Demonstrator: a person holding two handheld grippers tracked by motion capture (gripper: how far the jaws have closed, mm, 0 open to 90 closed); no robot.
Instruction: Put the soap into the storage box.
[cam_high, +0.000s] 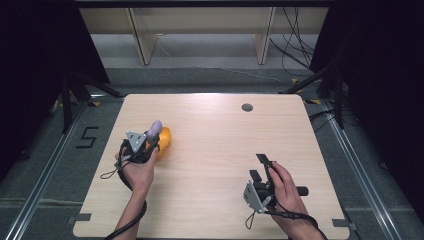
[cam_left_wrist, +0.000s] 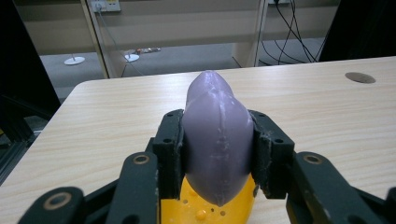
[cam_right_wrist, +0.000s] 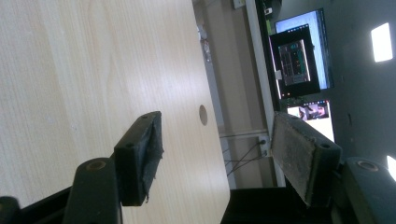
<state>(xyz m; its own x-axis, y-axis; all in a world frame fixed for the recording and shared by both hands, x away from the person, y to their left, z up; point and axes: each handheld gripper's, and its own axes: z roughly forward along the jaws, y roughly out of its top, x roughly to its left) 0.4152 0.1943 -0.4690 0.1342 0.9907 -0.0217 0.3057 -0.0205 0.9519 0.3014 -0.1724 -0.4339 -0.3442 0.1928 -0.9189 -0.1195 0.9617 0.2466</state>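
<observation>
Floor marking "5" (cam_high: 88, 137) sits left of the table (cam_high: 210, 130). Left gripper (cam_left_wrist: 218, 140) is clamped on a purple eggplant-shaped toy (cam_left_wrist: 217, 140) over an orange piece (cam_high: 164, 140), holes visible up close. Right gripper (cam_right_wrist: 219, 154) gapes wide, tilted sideways near the table's right edge.

My left claw (cam_high: 153, 141) grips a purple piece (cam_high: 154, 130) that sticks up beyond its tips, with an orange object (cam_high: 164, 140) just past them on the desk (cam_high: 215, 150). My right claw (cam_high: 264, 165) rests well apart, tilted on its side.
</observation>
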